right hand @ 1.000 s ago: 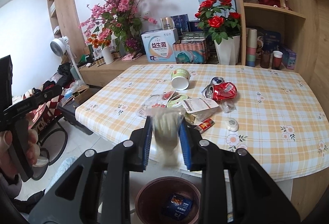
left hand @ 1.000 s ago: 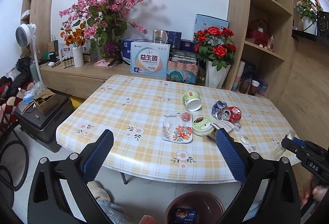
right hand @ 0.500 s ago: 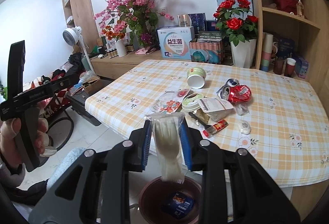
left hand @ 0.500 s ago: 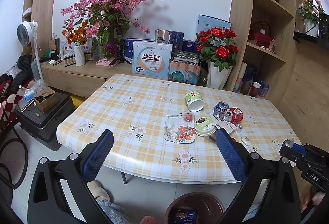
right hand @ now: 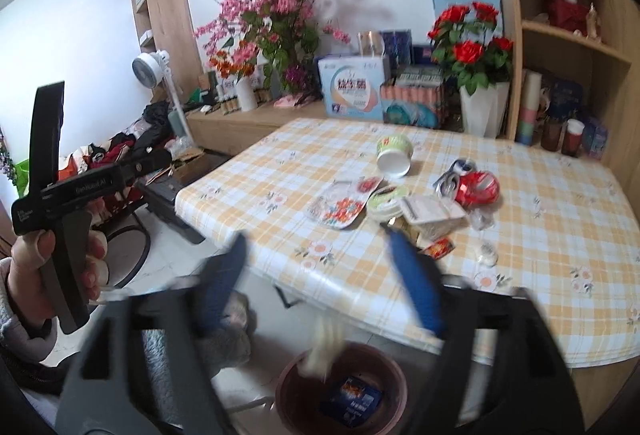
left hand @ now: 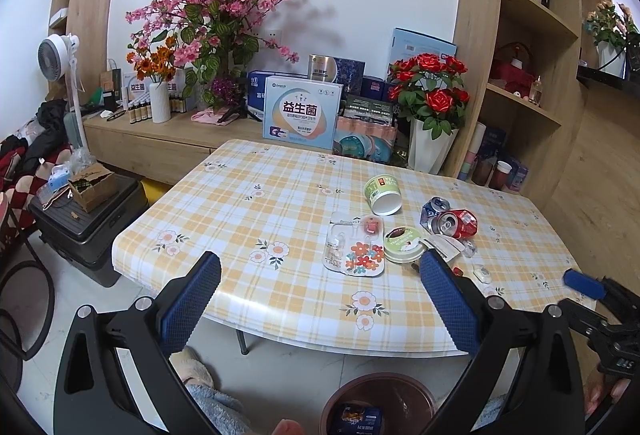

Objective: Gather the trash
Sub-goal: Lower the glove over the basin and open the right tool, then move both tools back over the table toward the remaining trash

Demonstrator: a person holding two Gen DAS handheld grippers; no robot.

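Your right claw has just been opening, jaws apart and empty, releasing the white wrapper over the bin at 6 o'clock; left claw spread, idle.

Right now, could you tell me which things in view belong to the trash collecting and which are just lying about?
Job:
- right gripper, jaws just opened, nothing between them
- pale wrapper dropping
- bin
- red can
- paper cup
- round lid

Lying about:
- rose vase
- fan
- blue box
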